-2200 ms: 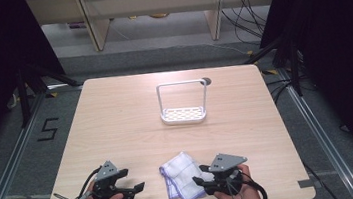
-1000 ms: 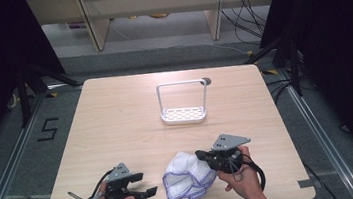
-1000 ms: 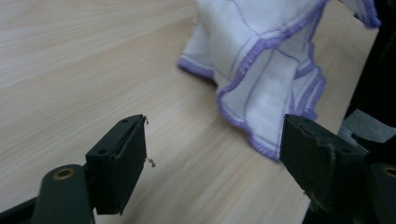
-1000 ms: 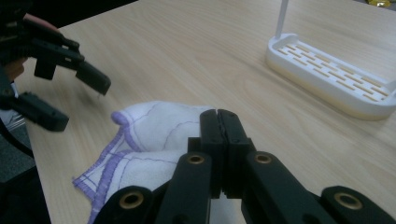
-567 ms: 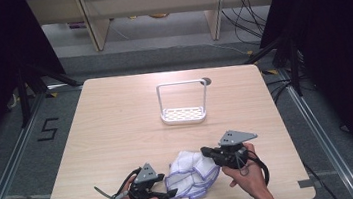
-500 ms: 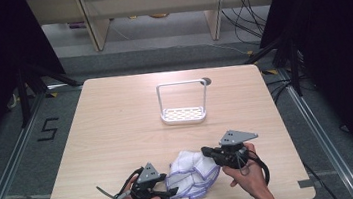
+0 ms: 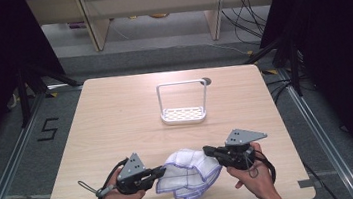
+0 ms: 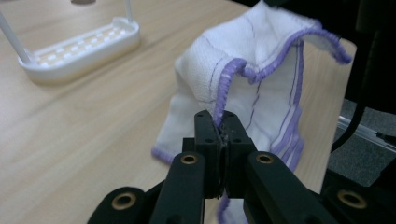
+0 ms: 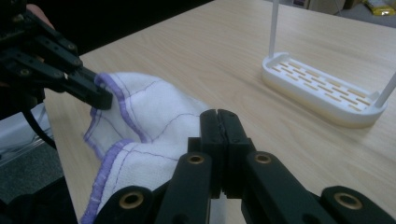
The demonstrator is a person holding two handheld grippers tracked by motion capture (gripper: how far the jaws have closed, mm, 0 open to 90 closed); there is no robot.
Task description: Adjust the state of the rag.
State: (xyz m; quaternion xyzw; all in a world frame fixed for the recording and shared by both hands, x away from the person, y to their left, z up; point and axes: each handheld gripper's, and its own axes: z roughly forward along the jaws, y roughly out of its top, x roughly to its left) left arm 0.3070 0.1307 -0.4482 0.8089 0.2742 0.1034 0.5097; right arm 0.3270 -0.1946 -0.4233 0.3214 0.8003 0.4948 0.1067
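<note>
At the bottom centre of the frame, the left gripper (image 7: 158, 171) and right gripper (image 7: 209, 152) each pinched the cloth (image 7: 190, 172) edge, apparently mid-fold; next likely needed matched corners.

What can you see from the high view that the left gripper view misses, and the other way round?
The high view takes in the whole table, both of the person's hands, the floor with a "5" marked on it, and the rack's tall wire handle. The left gripper view shows up close how the left hand-held gripper pinches the cloth's purple hem between shut jaws. Both show the white cloth with purple edging and the white slotted rack farther up the table.
</note>
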